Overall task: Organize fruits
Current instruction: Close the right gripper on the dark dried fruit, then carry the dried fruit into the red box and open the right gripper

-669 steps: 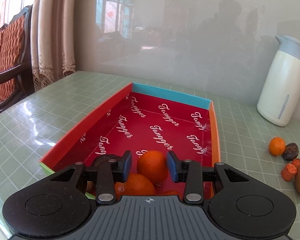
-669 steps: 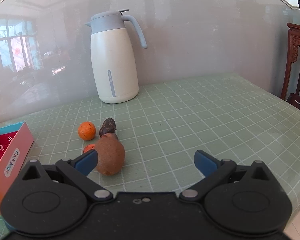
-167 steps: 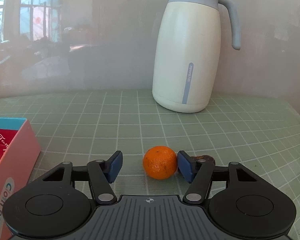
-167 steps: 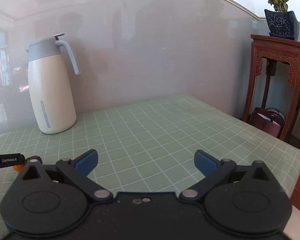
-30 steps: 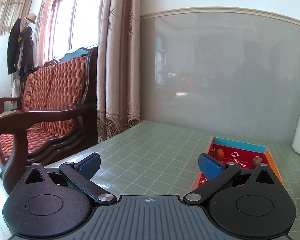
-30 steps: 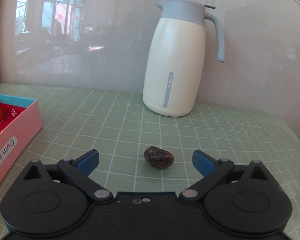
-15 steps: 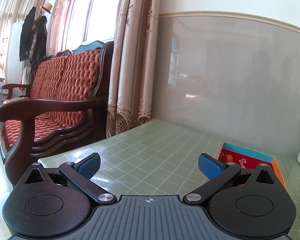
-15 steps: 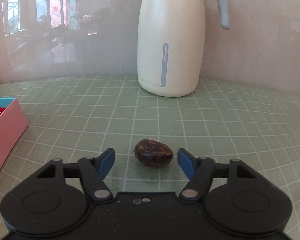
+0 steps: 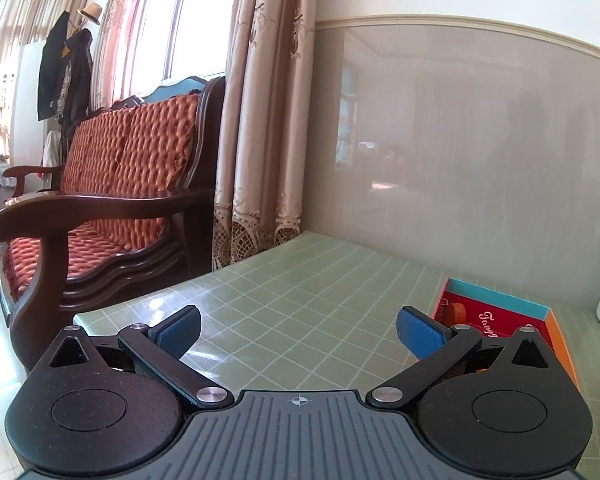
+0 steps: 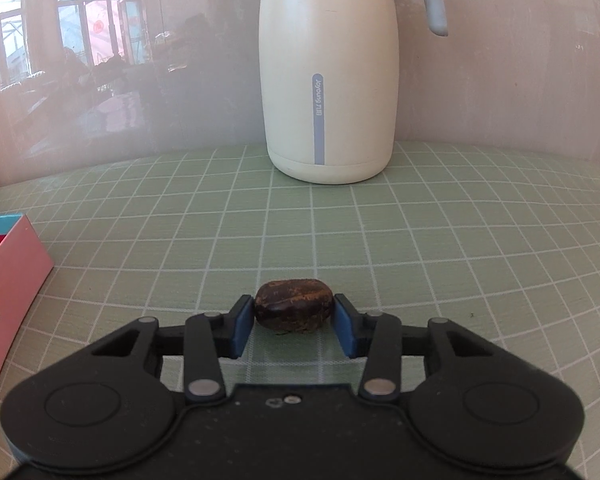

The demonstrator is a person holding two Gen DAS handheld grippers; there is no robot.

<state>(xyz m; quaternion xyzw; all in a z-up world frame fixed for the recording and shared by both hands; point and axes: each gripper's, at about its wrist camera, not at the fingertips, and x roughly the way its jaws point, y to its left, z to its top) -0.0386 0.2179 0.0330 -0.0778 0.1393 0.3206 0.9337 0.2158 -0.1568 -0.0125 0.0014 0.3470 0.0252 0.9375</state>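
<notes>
Gripping a dark brown fruit (image 10: 293, 305) with the right gripper (image 10: 293, 322); jaws just closed in, blue pads (image 10: 240, 330) pressed against both ends of it. Fruit resting on the green checked tablecloth (image 10: 420, 248), in front of the cream thermos jug (image 10: 327, 80), well apart from it. Pink box edge (image 10: 8, 280) at far left of the right wrist view.

Left gripper (image 9: 298, 330) held wide apart, nothing between its pads, hovering over the table near the corner. Red-lined box (image 9: 500, 312) seen beyond its right finger, with an orange piece (image 9: 455, 312) inside, near the far end. Wooden armchair with orange cushions (image 9: 112, 184) and curtain (image 9: 256, 120) beside the table.
</notes>
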